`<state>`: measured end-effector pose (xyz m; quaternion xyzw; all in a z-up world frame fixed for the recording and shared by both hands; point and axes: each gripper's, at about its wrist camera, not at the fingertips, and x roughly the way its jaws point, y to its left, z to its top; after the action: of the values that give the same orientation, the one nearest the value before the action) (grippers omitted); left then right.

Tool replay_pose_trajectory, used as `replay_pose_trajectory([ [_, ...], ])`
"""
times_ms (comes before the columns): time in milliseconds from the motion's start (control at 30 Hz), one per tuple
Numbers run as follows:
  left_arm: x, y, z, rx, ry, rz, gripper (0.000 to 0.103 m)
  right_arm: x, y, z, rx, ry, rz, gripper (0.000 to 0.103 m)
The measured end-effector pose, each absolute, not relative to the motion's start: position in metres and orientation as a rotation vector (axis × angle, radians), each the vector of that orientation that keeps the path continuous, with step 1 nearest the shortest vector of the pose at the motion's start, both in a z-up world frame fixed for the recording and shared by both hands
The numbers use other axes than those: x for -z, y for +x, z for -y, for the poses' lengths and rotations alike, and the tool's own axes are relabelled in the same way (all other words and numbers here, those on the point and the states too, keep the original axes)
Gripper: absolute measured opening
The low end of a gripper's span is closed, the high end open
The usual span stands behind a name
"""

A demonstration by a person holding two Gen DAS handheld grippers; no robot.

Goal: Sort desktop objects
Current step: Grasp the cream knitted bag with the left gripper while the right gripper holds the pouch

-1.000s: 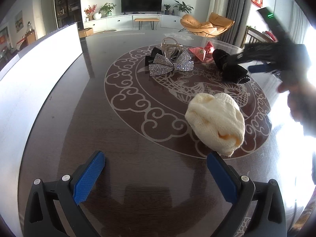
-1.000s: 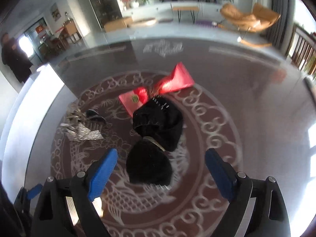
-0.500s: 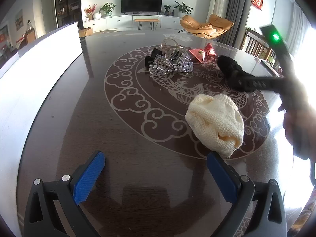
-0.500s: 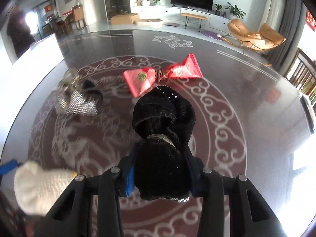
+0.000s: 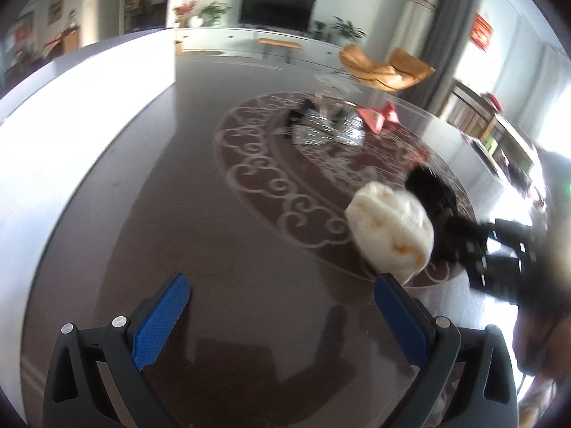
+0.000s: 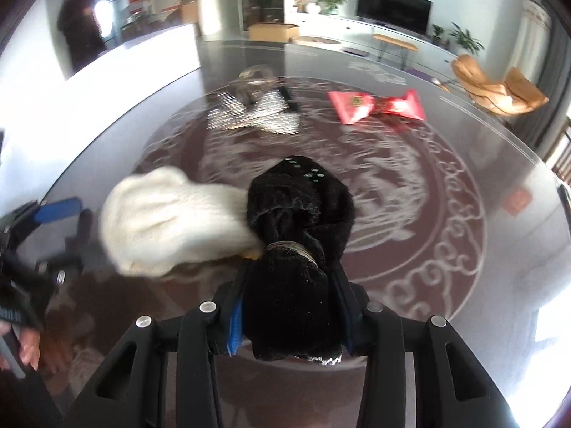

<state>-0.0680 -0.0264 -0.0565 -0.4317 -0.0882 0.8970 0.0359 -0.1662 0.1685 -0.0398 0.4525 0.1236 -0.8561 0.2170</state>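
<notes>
- Blur smears both views; the silver sequin bow and the clear piece behind it are streaks, and what that clear piece is cannot be told.
- Right gripper: its jaws have just been closing and now clamp the black velvet bow — the blue pads are almost wholly hidden behind the fabric, only a sliver of one showing on the left.
- The black velvet bow's lower end is cut off behind the gripper body; its upper half, above a thin metal band, juts forward over the table.
- The cream knitted hat lies just left of the black bow and touches it in the right wrist view; whether the bow rests on the table or hangs above it cannot be told.
- Left gripper: jaws spread wide, nothing between them, above bare dark tabletop; the cream hat sits just beyond its right finger.
- Only the left wrist view shows the right gripper from outside — a dark blurred mass at the right edge, with the black bow poking out behind the hat.
- Only the right wrist view shows the red foil bow whole, well apart from the hat, plus a blurred person standing at the far left and a hand at the lower left corner.
</notes>
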Motion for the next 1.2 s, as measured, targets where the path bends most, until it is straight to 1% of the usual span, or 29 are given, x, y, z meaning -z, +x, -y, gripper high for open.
replay_pose_trajectory([
  [133, 0.046, -0.061, 0.048, -2.84, -1.272, 0.377, 0.103, 0.04, -0.139, -0.158, 2.299, 1.223, -0.379, 0.041],
  [233, 0.05, -0.063, 0.058, -2.807, -1.287, 0.477, 0.103, 0.041, -0.125, -0.176, 2.342, 1.235, -0.353, 0.041],
  [367, 0.049, -0.065, 0.048, -2.748, -1.279, 0.473, 0.103, 0.042, -0.111, -0.215, 2.449, 1.259, -0.309, 0.042],
  [433, 0.035, -0.062, 0.041, -2.719, -1.171, 0.459, 0.103, 0.04, -0.106, -0.229, 2.469, 1.246, -0.27, 0.042],
  [567, 0.001, -0.067, 0.027, -2.608, -1.075, 0.261, 0.103, 0.041, -0.101, -0.234, 2.503, 1.195, -0.258, 0.043],
  [633, -0.008, -0.076, 0.017, -2.476, -1.089, 0.148, 0.103, 0.04, -0.102, -0.235, 2.506, 1.2, -0.229, 0.043],
  [700, -0.006, -0.09, -0.005, -2.384, -1.168, -0.06, 0.103, 0.039, -0.101, -0.237, 2.504, 1.199, -0.217, 0.043],
  [800, 0.01, -0.103, -0.042, -2.34, -1.189, -0.344, 0.103, 0.039, -0.1, -0.237, 2.504, 1.199, -0.22, 0.043],
  [867, 0.029, -0.116, -0.057, -2.304, -1.241, -0.411, 0.103, 0.039, -0.101, -0.239, 2.504, 1.199, -0.221, 0.043],
  [967, 0.055, -0.137, -0.072, -2.304, -1.315, -0.435, 0.103, 0.04, -0.101, -0.238, 2.504, 1.199, -0.219, 0.043],
  [1100, 0.066, -0.14, -0.071, -2.345, -1.303, -0.352, 0.102, 0.039, -0.101, -0.238, 2.499, 1.197, -0.216, 0.045],
  [1133, 0.065, -0.136, -0.07, -2.36, -1.278, -0.342, 0.09, 0.04, -0.101, -0.238, 2.497, 1.197, -0.215, 0.046],
  [1167, 0.063, -0.132, -0.069, -2.386, -1.243, -0.336, 0.08, 0.04, -0.101, -0.238, 2.49, 1.195, -0.21, 0.049],
  [1200, 0.06, -0.128, -0.067, -2.405, -1.226, -0.324, 0.057, 0.04, -0.101, -0.238, 2.48, 1.194, -0.206, 0.054],
])
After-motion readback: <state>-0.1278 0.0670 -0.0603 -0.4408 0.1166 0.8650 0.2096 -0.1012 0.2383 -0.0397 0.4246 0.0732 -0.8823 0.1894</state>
